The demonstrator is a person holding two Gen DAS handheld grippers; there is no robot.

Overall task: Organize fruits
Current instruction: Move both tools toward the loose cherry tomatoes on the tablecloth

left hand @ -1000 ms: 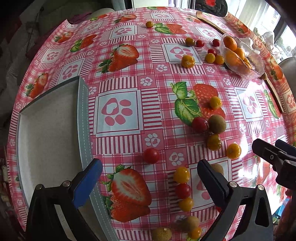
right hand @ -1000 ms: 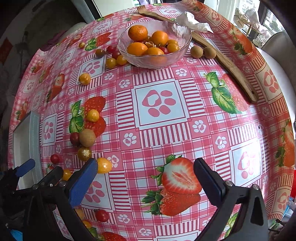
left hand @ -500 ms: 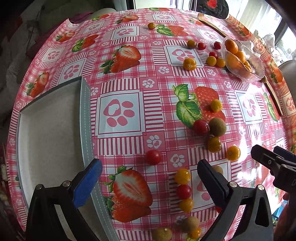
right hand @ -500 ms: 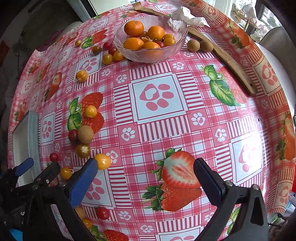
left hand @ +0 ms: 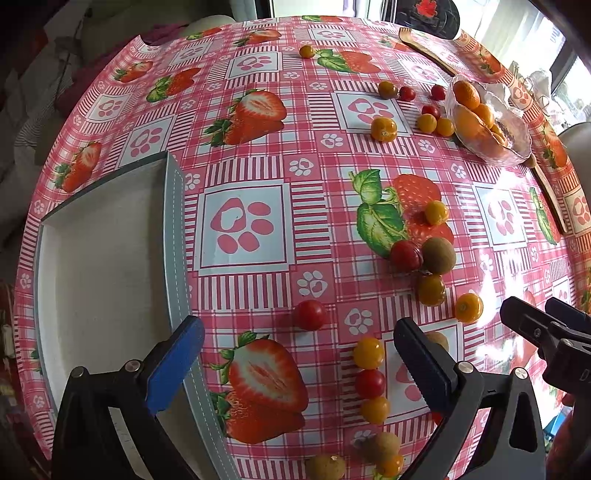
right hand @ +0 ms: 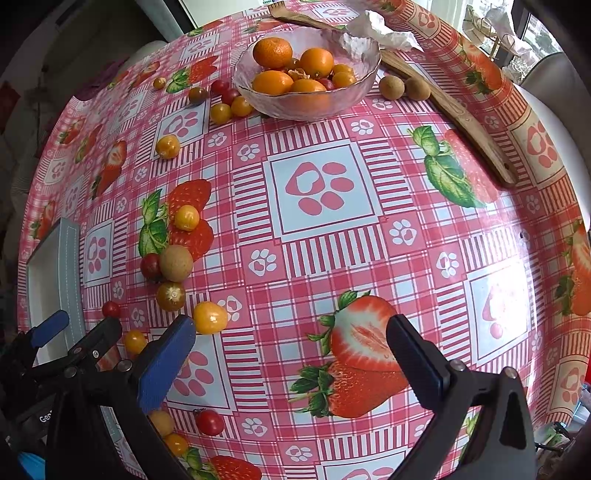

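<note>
Small fruits lie scattered on a strawberry-print tablecloth. A red cherry tomato sits just ahead of my open, empty left gripper. A yellow tomato and another red one lie by its right finger. A brown longan sits in a cluster further right. A white tray is at the left. My right gripper is open and empty above the cloth, with an orange tomato near its left finger. A glass bowl of oranges stands far back.
A wooden utensil lies behind the bowl with two longans beside it. Crumpled paper rests at the bowl's rim. The left gripper shows in the right wrist view. More fruit lies near the table's front edge.
Both grippers have drawn back and risen slightly, so the table looks a little farther away. No fruit has moved. Both stay open.
</note>
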